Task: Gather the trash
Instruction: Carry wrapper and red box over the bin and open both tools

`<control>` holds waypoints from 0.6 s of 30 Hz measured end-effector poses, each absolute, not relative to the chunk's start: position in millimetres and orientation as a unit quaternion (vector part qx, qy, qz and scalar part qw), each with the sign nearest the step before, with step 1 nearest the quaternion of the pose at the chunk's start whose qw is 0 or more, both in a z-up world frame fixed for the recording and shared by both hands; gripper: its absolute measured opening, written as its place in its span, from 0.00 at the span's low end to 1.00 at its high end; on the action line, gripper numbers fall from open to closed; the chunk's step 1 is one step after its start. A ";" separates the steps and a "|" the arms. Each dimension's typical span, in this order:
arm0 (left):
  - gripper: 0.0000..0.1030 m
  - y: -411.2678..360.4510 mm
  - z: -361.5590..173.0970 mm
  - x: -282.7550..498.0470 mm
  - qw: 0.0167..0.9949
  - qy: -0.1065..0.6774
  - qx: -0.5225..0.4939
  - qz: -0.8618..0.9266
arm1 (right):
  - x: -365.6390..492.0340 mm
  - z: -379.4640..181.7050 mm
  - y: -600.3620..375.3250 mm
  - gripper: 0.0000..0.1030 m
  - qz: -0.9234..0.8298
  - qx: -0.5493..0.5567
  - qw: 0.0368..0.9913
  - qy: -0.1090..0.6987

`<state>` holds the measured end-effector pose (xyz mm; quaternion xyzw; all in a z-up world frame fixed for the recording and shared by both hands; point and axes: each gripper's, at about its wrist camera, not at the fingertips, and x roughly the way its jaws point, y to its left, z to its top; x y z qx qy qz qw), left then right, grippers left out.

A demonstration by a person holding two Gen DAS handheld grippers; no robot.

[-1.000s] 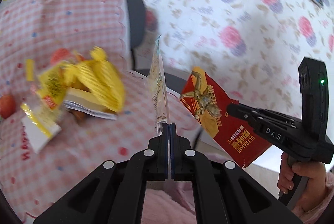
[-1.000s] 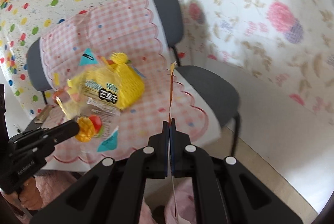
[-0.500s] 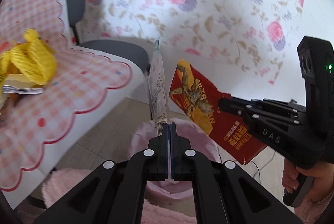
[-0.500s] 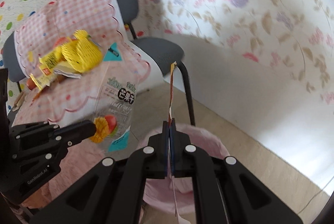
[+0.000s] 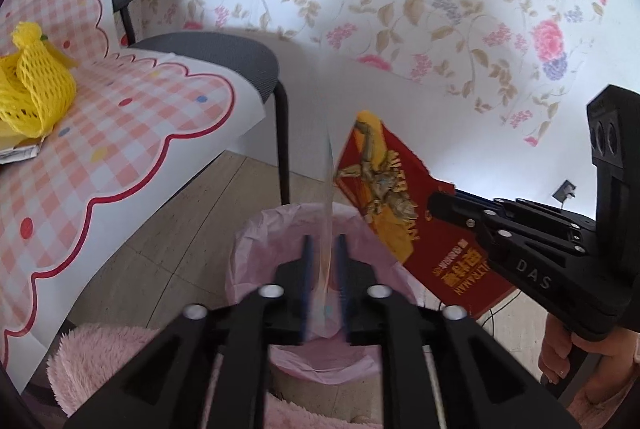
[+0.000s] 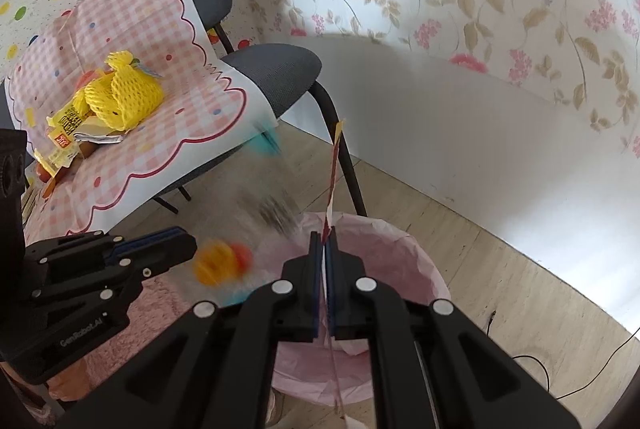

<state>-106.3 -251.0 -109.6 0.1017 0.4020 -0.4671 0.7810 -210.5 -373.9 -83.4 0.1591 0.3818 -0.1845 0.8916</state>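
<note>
- Left gripper [image 5: 325, 261]: jaws parted, clear mango wrapper [image 5: 329, 189] blurred between them, apparently dropping toward the bin.
- Right gripper [image 6: 325, 261]: clamped on red snack packet [image 5: 404, 205], held above the rim for release.
- Pink-lined bin [image 6: 404, 249]: mouth open directly beneath both; chair leg [image 6: 344, 157] just behind.
- Remaining trash [image 6: 116, 97]: on the chair cloth, well apart.
</note>
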 end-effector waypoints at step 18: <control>0.30 -187.5 -70.2 -84.3 0.851 0.356 0.064 -0.381 | -199.6 -58.1 -360.3 0.24 -0.172 0.133 0.907 0.361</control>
